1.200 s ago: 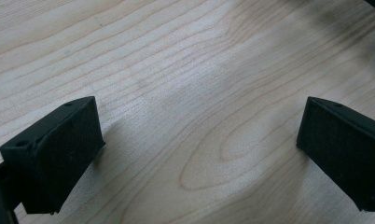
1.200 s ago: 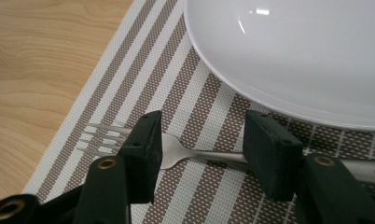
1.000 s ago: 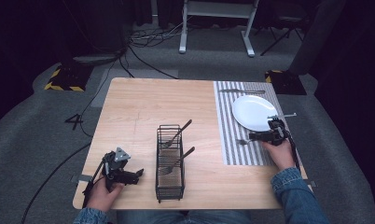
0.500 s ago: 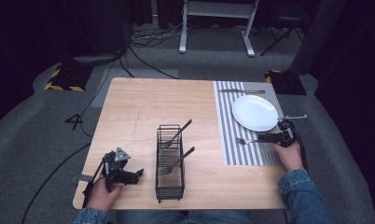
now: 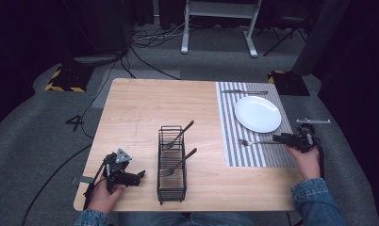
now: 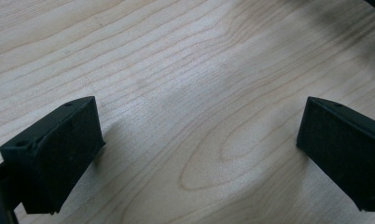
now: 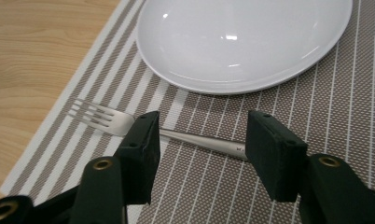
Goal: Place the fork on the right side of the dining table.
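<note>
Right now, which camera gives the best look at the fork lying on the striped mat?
The right gripper view: the fork lies close up on the placemat, tines and handle clear, just beyond the right gripper, whose jaws stand apart. The high view shows it small. The left gripper view looks at bare table.

The high view looks forward and down from above the person's side, far enough back to take in the whole table (image 5: 145, 108) and the floor beyond. The left gripper view rides close above bare wood of the table (image 6: 190, 93), aimed steeply down between its own two jaws. The right gripper view sits low and close, looking along its jaws over the striped placemat (image 7: 335, 121), the fork (image 7: 106, 119) and the white plate (image 7: 241, 42). The high view shares these: placemat (image 5: 230, 136), fork (image 5: 253, 141) and plate (image 5: 257, 114).
</note>
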The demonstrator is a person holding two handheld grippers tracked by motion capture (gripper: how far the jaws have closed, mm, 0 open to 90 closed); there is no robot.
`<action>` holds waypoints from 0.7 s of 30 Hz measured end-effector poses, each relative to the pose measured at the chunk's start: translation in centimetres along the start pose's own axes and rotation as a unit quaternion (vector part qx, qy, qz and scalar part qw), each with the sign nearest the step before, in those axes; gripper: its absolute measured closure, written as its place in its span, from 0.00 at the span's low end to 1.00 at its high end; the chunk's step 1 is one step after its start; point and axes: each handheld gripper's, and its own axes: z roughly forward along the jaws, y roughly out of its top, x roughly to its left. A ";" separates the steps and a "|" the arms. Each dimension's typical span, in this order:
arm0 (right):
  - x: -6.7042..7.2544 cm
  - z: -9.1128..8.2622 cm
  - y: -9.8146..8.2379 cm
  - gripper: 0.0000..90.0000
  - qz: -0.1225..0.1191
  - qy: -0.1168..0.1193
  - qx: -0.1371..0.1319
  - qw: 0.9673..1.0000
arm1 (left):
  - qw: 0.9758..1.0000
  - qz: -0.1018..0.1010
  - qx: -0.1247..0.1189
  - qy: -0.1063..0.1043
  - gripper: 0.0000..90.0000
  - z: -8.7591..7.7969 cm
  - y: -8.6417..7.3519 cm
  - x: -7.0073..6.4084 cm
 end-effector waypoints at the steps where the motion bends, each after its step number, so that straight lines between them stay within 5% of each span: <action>1: 0.2 -0.4 0.0 0.50 -0.006 0.001 -0.006 1.000 | 1.000 -0.001 0.001 -0.001 0.00 0.0 0.0 0.0; 11: 4.5 -4.0 -0.2 0.46 -0.057 0.027 -0.040 0.997 | 1.000 -0.001 0.001 -0.001 0.00 0.0 0.0 0.0; 21: 9.4 -5.3 -0.7 0.45 -0.099 0.068 -0.045 0.992 | 1.000 0.000 0.001 0.000 0.00 0.0 0.0 0.0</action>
